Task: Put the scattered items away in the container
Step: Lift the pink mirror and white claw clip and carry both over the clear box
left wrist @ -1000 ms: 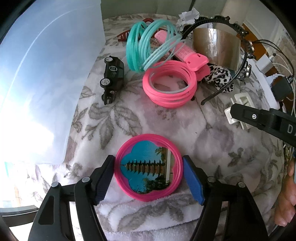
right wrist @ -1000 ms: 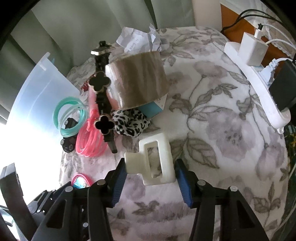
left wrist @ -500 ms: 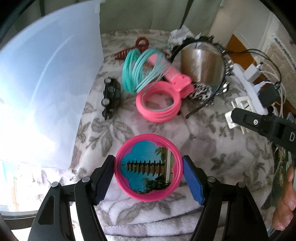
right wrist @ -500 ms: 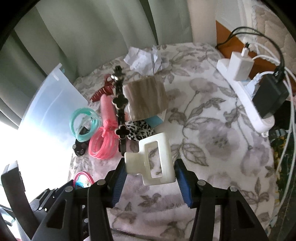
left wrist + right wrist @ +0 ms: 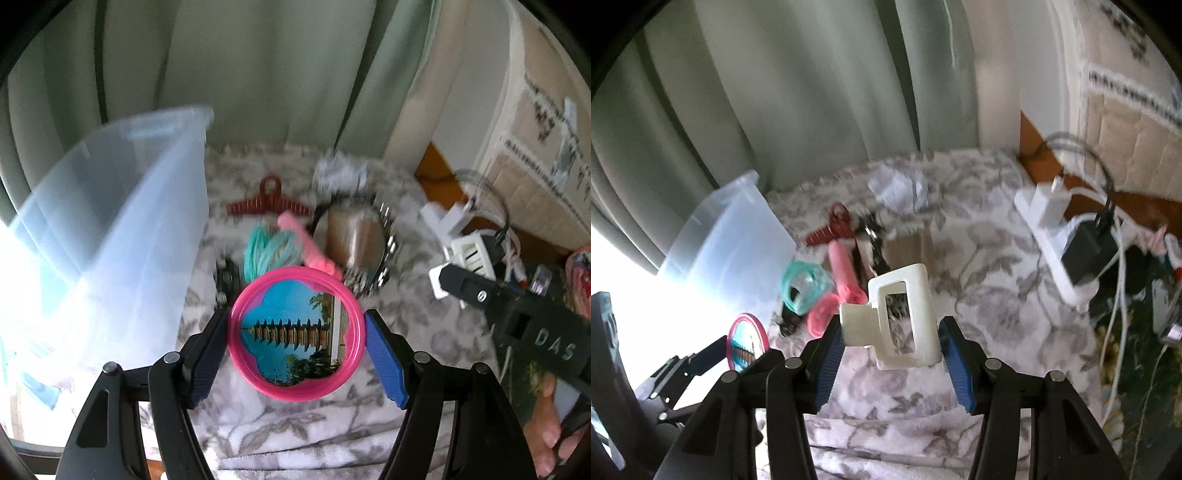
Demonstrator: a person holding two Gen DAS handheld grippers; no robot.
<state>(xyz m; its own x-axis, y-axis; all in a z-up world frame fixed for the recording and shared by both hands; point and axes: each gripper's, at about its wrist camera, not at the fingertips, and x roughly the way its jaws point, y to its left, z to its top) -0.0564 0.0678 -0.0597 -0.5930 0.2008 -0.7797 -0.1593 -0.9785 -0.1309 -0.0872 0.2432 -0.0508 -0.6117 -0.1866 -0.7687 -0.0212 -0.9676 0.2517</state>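
My left gripper (image 5: 296, 356) is shut on a round pink mirror (image 5: 296, 334) and holds it in the air above the floral blanket. The right gripper (image 5: 890, 354) is shut on a white hair claw clip (image 5: 899, 319), also lifted off the blanket. The clear plastic container (image 5: 110, 251) stands to the left of both. Left on the blanket are teal coils (image 5: 266, 251), a pink tube (image 5: 844, 271), pink coils (image 5: 822, 319), a red claw clip (image 5: 267, 201), a black toy car (image 5: 227, 280), a studded headband (image 5: 384, 236) and a tape roll (image 5: 351, 236).
A white power strip (image 5: 1056, 240) with chargers and cables lies along the right edge of the blanket. Crumpled paper (image 5: 901, 186) sits at the back by the green curtain (image 5: 812, 92). A person's hand (image 5: 546, 435) holds the right gripper's handle.
Both grippers have risen well above the blanket with their objects held; the views tilted up toward the curtain and the scattered items shrank away below.
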